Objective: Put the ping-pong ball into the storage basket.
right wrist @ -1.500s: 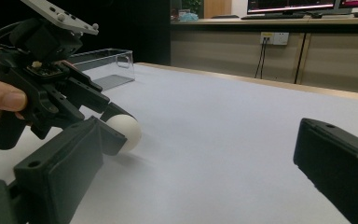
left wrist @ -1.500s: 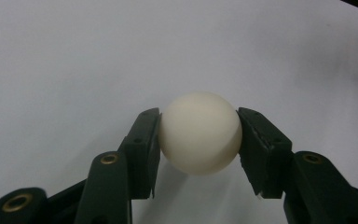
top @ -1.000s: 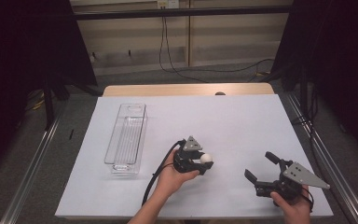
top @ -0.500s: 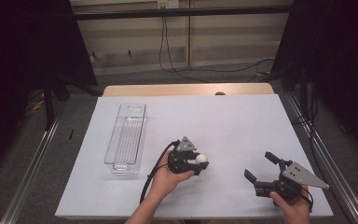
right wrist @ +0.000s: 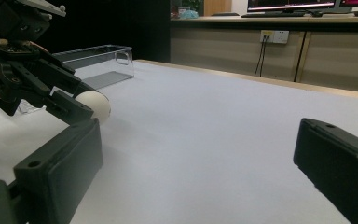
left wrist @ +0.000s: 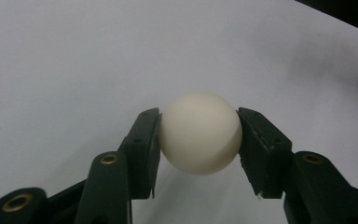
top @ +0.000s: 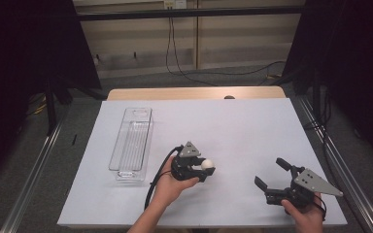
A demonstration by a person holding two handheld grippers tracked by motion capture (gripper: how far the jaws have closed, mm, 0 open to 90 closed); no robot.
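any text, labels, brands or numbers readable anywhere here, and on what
None can be read.
Ball, held in the left gripper: plain, no print.
Clear tray: no label.
Right gripper and its grey plate: no marking that can be read.
Screens at the far wall in the right gripper view: lit, but too small and cut off to read.
Wall socket: too small to tell any marking.

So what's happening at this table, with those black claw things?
A person holds a gripper in each hand over a white table. The left gripper is shut on a small white ball, pinched between its two jaws just above the tabletop. The right gripper rests near the table's front edge with its jaws open and nothing in them. A clear plastic tray lies to the left of the ball with nothing in it.
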